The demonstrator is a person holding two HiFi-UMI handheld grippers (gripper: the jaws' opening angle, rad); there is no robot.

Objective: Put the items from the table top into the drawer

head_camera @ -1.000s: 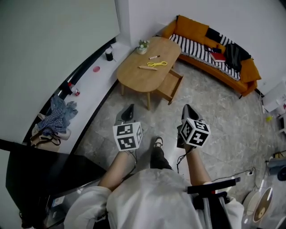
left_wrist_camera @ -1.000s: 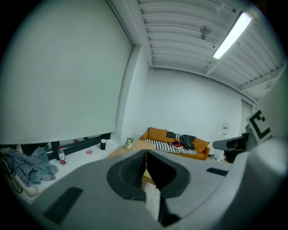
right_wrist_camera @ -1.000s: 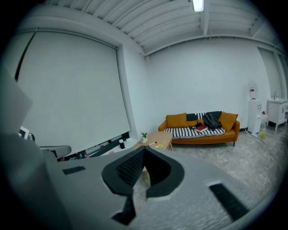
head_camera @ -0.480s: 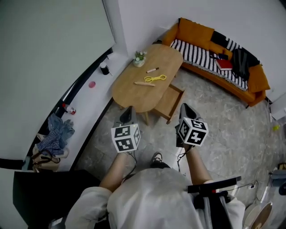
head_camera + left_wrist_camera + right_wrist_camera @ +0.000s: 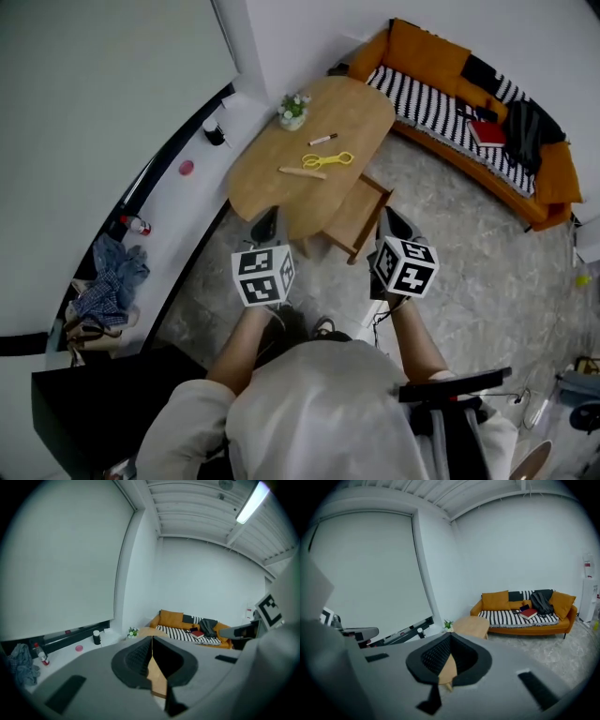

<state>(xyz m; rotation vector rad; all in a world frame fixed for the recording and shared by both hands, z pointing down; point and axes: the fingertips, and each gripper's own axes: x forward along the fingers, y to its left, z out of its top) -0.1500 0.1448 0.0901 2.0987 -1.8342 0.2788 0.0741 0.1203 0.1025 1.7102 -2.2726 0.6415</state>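
Two tongs here, both empty and closed. The left gripper (image 5: 267,225) and the right gripper (image 5: 394,223) each have their pads meeting at the tips in their own views, with nothing pinched between them. They're held side by side, well apart, both pointing toward the wooden table (image 5: 272,192).

The table's near edge sits right in front of the left gripper's tip. The drawer (image 5: 354,220) is pulled open under the table, ahead of the gap between the two grippers and nearer the right one.

The stuff is all on the table top, past the left gripper. A wooden stick (image 5: 302,172) is closest, yellow scissors (image 5: 328,160) sit just beyond it, and then there's a pen (image 5: 322,141). A little potted plant (image 5: 292,111) is at the far end. Way beyond the right gripper is an orange sofa (image 5: 427,58) with a red book (image 5: 487,133) on it.
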